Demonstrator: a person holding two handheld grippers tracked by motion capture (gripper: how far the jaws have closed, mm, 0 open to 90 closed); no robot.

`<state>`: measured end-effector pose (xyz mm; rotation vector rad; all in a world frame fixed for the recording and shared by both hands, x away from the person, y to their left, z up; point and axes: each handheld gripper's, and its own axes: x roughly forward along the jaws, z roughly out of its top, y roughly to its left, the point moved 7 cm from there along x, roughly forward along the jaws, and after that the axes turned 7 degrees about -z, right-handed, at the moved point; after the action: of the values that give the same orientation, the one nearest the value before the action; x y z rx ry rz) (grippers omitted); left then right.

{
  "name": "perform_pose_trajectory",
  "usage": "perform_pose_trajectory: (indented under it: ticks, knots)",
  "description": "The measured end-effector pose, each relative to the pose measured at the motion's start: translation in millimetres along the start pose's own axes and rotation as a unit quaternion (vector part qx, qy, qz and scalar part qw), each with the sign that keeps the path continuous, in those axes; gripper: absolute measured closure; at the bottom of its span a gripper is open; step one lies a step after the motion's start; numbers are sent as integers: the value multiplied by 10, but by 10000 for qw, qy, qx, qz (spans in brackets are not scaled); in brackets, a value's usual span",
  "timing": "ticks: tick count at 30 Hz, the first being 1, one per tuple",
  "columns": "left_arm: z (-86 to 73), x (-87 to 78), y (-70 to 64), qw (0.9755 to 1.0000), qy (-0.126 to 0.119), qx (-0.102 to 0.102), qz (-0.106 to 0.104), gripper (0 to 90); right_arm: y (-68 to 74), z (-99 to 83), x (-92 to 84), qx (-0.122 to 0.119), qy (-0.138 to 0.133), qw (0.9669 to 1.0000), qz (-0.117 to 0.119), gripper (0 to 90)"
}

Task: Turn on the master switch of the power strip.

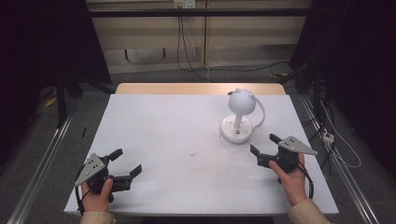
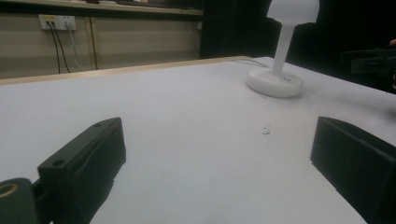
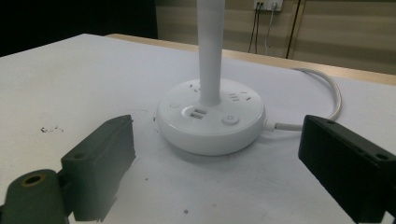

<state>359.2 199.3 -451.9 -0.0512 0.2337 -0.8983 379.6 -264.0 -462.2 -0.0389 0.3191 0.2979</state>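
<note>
A white desk lamp [image 1: 239, 116] with a round base stands upright on the right half of a white table [image 1: 163, 140]. The right gripper [image 1: 264, 145] sits just beside the lamp's base, jaws spread wide and empty. The left gripper [image 1: 127, 162] rests near the table's front left corner, jaws also wide apart, holding nothing.
</note>
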Motion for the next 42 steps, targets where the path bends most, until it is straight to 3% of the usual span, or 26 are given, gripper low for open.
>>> perform_pose_trajectory:
  ticks: [42]
  knots:
    - [-3, 50, -9, 10000, 38, -20, -49, 30, 64, 95, 266, -75, 107, 9999, 78, 149]
